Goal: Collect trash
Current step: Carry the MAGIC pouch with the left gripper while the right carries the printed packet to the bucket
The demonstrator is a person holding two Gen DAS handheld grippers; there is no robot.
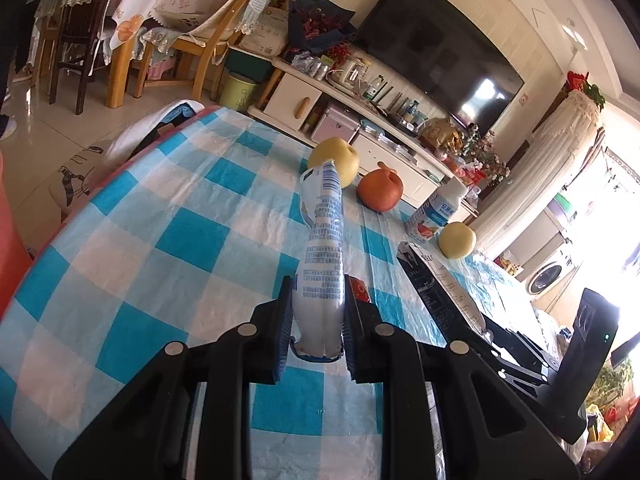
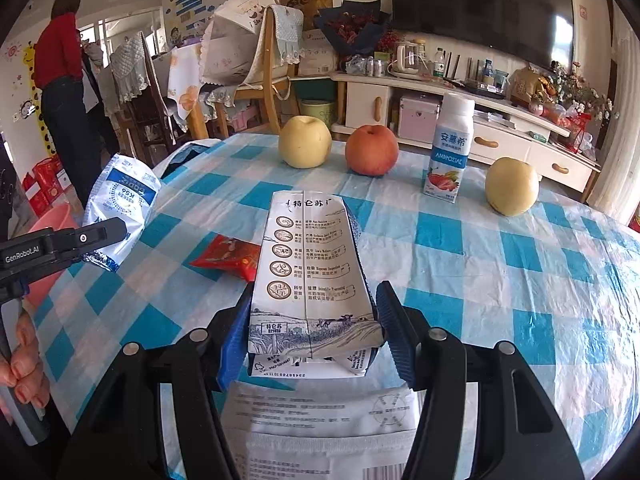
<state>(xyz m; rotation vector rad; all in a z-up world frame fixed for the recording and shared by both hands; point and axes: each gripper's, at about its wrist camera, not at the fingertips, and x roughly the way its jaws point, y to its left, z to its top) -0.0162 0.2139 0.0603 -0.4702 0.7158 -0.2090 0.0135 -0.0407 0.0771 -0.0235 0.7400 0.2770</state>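
Note:
My left gripper (image 1: pixel 316 320) is shut on a blue-and-white milk pouch (image 1: pixel 322 248), held above the checked tablecloth (image 1: pixel 168 216). The right wrist view shows the same pouch (image 2: pixel 120 204) at the left in that gripper (image 2: pixel 100 240), with a hand (image 2: pixel 24 364) on its handle. My right gripper (image 2: pixel 314 328) is shut on a flattened white milk carton (image 2: pixel 312 264), lifted a little off the table. In the left wrist view that carton (image 1: pixel 440 280) appears at the right. A red snack wrapper (image 2: pixel 228 256) lies on the cloth left of the carton; its corner (image 1: pixel 358 290) peeks out beside my left fingers.
Two yellow pears (image 2: pixel 305 142) (image 2: pixel 512 186), a red apple (image 2: pixel 372 151) and a yoghurt bottle (image 2: pixel 450 148) stand along the far edge. A printed white sheet (image 2: pixel 320 420) lies under my right gripper. A pink bucket (image 2: pixel 48 224) sits off the table's left. A person (image 2: pixel 60 80) stands far left.

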